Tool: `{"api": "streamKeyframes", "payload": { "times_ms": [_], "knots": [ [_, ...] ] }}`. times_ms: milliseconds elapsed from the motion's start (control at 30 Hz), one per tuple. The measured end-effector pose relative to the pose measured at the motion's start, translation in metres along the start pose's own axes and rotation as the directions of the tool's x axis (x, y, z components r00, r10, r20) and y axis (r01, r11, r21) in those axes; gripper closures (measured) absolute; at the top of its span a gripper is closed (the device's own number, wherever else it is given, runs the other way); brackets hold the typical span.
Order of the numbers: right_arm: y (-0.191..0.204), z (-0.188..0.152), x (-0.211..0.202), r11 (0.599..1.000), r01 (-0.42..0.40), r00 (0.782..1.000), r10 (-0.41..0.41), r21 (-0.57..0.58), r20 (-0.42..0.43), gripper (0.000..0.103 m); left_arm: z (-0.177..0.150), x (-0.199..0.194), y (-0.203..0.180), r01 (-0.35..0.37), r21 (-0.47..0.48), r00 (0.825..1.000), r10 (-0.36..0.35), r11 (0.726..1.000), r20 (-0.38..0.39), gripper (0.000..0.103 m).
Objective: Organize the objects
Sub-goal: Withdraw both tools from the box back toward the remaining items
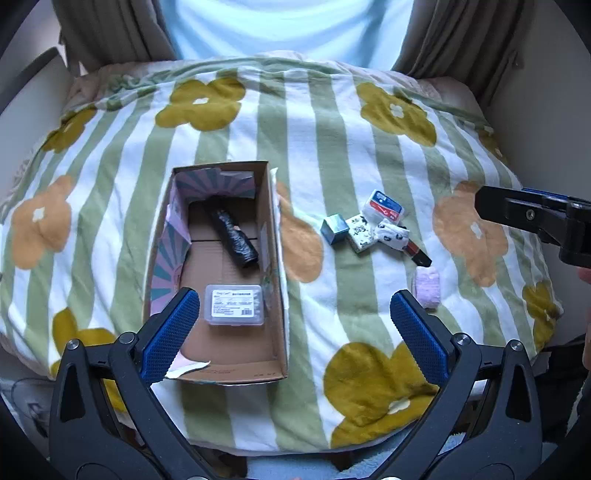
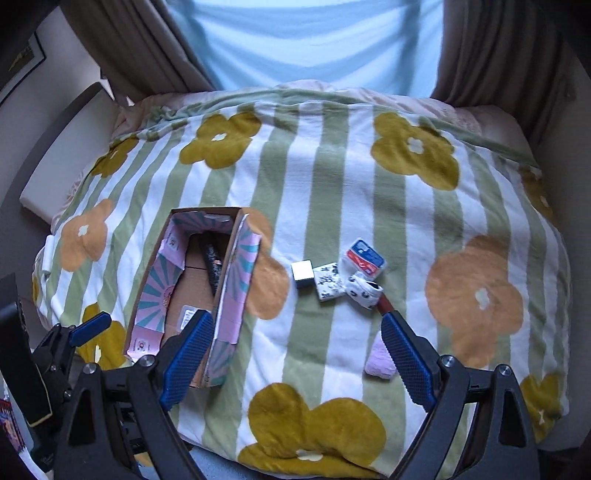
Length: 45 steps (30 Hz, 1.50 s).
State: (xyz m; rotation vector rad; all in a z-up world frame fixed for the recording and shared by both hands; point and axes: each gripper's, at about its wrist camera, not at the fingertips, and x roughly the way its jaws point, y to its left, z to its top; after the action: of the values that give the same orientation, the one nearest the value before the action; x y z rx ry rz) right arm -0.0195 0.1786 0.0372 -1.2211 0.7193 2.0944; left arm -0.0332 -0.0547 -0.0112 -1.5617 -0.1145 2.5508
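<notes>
An open cardboard box (image 1: 275, 258) (image 2: 236, 280) lies on the flowered blanket. In it are a black roll (image 1: 234, 238) and a clear plastic case (image 1: 235, 304). To its right lies a cluster: a silver cube (image 1: 334, 229) (image 2: 302, 274), a black-and-white patterned packet (image 1: 360, 232) (image 2: 328, 282), a red-blue-white packet (image 1: 384, 206) (image 2: 365, 257), a rolled patterned cloth (image 1: 391, 234) (image 2: 364, 290), a red-black stick (image 1: 417, 253) and a pink fluffy item (image 1: 427, 288) (image 2: 378, 360). My left gripper (image 1: 293, 332) is open and empty over the box's near right corner. My right gripper (image 2: 297, 363) is open and empty, its right finger beside the pink item.
The striped, flowered blanket (image 1: 314, 147) covers a bed. Curtains (image 2: 147, 44) hang behind, and a person in a light shirt (image 1: 288, 26) sits at the far side. A white cushion (image 2: 70, 155) lies at the left. The right gripper's body (image 1: 535, 218) shows at the right edge of the left wrist view.
</notes>
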Motion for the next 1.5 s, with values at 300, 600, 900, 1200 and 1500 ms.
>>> {"api": "streamKeyframes", "payload": {
  "times_ms": [300,600,900,1200,1500],
  "knots": [
    [-0.060,-0.035,-0.019,0.992,0.025,0.999,-0.030,0.121,0.045,0.013,0.001,0.003,-0.036,0.067,0.043,0.998,-0.067,0.997,0.011,0.001],
    [-0.083,-0.038,-0.018,0.993,0.038,0.998,-0.043,0.116,0.043,0.013,0.010,0.013,-0.055,0.081,0.062,0.997,-0.081,0.995,-0.003,0.001],
    [-0.101,-0.025,0.006,0.996,0.027,1.000,-0.027,0.089,0.001,0.013,0.024,0.042,-0.068,0.092,0.104,0.995,-0.087,0.990,-0.052,0.001],
    [-0.119,-0.011,0.064,0.999,0.029,0.997,-0.026,0.035,-0.072,0.013,0.051,0.107,-0.077,0.117,0.207,0.986,-0.089,0.971,-0.139,0.001],
    [-0.143,0.001,0.145,0.999,-0.012,0.987,0.005,-0.038,-0.162,0.023,0.072,0.197,-0.083,0.138,0.309,0.958,-0.047,0.941,-0.285,0.011]
  ]
}}
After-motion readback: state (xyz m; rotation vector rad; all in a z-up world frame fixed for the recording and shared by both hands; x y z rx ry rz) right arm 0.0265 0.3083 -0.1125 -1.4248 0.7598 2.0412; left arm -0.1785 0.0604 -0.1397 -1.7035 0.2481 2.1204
